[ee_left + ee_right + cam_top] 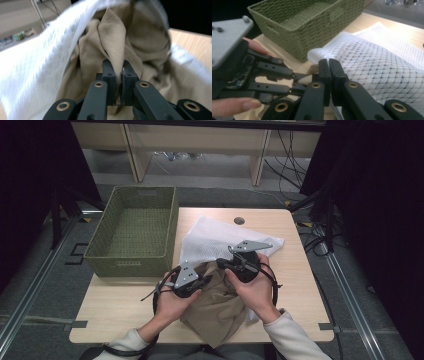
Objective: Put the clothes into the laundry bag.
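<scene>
The wooden tabletop (300, 285) carries everything, with the person's forearms coming in from its near edge. On its far left corner stands a green woven basket (132, 232), rectangular and open at the top, reaching past the tabletop's left edge.

Just right of the basket lies a white mesh laundry bag (210, 237), spread flat toward the far edge, its near end lifted and open toward the person. In the right gripper view the same mesh (372, 65) rises just behind the jaws, with the basket (312, 27) beyond it.

A tan cloth garment (217, 307) lies bunched at the near middle of the tabletop, between the two hands, its far end reaching into the open mouth of the bag. In the left gripper view the tan folds (125, 42) sit inside the white mesh (45, 65), which drapes over them from the left.

The left tongs (204, 279) are pinching a fold of the tan cloth, which shows gripped between the jaws in the left gripper view (119, 72). The right tongs (223, 263) are pressed together on the edge of the mesh bag, at its opening, just beside the left tongs (298, 81).
</scene>
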Action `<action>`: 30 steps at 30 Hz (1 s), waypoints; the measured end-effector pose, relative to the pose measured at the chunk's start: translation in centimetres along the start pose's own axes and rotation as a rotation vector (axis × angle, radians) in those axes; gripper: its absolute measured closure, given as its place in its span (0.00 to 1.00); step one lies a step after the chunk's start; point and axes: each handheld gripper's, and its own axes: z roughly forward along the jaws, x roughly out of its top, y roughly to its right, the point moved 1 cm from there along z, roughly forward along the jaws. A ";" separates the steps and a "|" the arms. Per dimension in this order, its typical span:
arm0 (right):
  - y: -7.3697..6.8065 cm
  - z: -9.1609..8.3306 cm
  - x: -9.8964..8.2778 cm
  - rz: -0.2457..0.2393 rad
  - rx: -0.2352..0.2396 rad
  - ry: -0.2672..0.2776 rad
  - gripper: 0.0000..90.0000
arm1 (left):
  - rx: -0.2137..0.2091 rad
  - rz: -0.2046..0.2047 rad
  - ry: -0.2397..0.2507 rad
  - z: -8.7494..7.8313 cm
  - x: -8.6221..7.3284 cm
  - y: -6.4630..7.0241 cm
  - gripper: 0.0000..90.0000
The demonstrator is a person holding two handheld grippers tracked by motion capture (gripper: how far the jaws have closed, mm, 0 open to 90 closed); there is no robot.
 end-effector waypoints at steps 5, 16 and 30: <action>-0.4 -0.6 0.3 0.003 -0.002 0.025 1.00 | 0.041 0.045 0.035 0.8 1.5 0.7 0.94; 0.1 -0.4 0.1 0.023 -0.003 0.014 1.00 | 0.242 0.119 -0.069 6.7 -1.1 -1.6 0.90; 1.3 -0.3 -0.1 0.035 -0.029 0.001 1.00 | 0.156 0.064 -0.068 3.0 -1.4 -1.7 0.45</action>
